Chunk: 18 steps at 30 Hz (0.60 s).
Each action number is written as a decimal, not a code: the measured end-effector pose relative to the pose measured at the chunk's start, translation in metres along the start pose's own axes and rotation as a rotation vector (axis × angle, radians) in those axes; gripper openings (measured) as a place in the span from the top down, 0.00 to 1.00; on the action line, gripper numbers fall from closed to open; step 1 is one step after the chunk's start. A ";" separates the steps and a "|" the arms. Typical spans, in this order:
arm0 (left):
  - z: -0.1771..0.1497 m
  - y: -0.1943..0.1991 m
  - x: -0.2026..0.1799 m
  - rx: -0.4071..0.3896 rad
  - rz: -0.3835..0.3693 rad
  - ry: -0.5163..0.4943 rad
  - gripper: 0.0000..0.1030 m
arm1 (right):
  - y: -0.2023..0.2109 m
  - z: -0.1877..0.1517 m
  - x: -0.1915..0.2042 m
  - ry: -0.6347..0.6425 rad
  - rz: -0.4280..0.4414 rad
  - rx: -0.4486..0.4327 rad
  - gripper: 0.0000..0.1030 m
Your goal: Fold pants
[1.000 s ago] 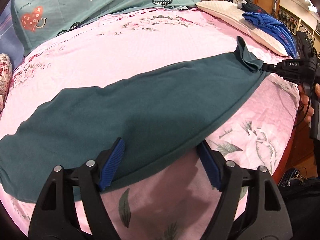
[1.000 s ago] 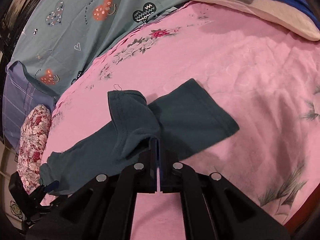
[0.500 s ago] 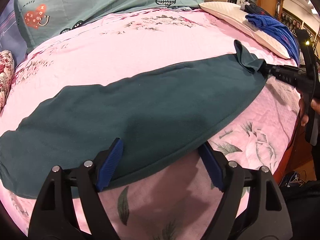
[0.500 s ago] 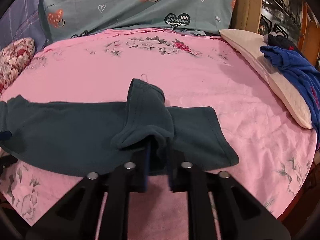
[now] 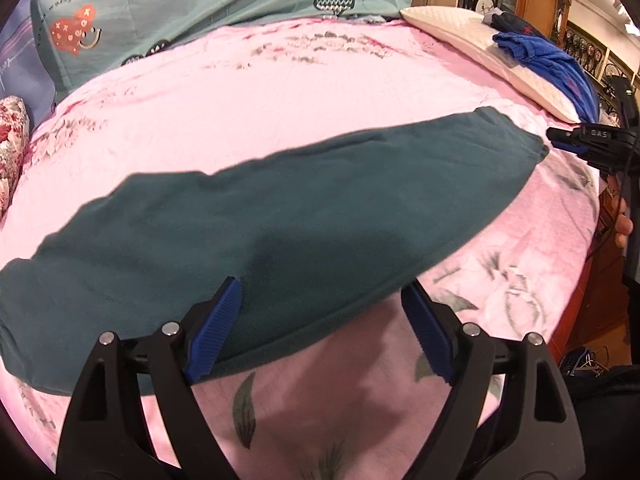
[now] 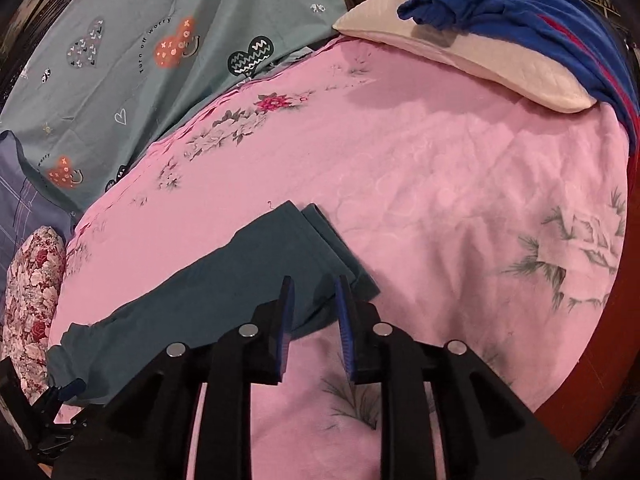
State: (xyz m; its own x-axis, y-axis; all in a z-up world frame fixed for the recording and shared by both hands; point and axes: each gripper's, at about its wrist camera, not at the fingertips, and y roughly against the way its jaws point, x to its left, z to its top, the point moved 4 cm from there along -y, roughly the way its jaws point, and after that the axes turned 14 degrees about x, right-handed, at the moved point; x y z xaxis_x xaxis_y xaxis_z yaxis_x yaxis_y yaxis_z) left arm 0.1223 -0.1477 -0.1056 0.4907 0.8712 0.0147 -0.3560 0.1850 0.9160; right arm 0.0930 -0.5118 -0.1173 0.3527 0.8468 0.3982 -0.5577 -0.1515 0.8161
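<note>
**Right hand-held gripper has let go of the leg end; pants now lie flat**

The dark teal pants (image 5: 288, 216) lie stretched lengthwise across the pink floral bed (image 6: 440, 168), legs stacked one on the other, with both cuffs nearly aligned at the end nearest the right hand-held gripper (image 6: 314, 316).

Change noted: a second ago the right hand-held gripper was clamped on a bunched, raised fold of the cuff end. Its jaws now stand parted with nothing between them, just at the hem, and the raised bunch has gone; the cuff end lies flat on the bed. In the left view the same gripper sits just clear of the fabric's tip.

The left hand-held gripper (image 5: 320, 324) is wide open, as before, its blue pads (image 5: 212, 332) straddling the near edge of the fabric at the waist end without pinching it.

Judgement: the lengthwise fold appears laid. The cross-fold is not yet done. Slight cuff offset could carry through.

A cream pillow (image 6: 460, 52) with blue clothing (image 6: 520, 4) lies well apart.
</note>
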 end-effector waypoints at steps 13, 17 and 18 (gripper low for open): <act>-0.005 0.025 0.032 -0.034 0.030 0.111 0.17 | -0.029 0.059 0.045 0.361 -0.109 0.075 0.63; -0.007 0.020 0.028 -0.023 0.032 0.098 0.17 | -0.059 0.080 0.049 0.389 -0.136 0.156 0.64; -0.007 0.019 0.028 -0.020 0.033 0.099 0.17 | -0.066 0.084 0.050 0.396 -0.133 0.178 0.64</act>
State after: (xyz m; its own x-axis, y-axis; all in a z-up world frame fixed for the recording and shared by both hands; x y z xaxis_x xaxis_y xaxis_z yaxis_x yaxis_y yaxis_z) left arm 0.1240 -0.1168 -0.0909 0.3976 0.9175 0.0036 -0.3865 0.1639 0.9076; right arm 0.2105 -0.5024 -0.1162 0.0790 0.9893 0.1223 -0.3763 -0.0840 0.9227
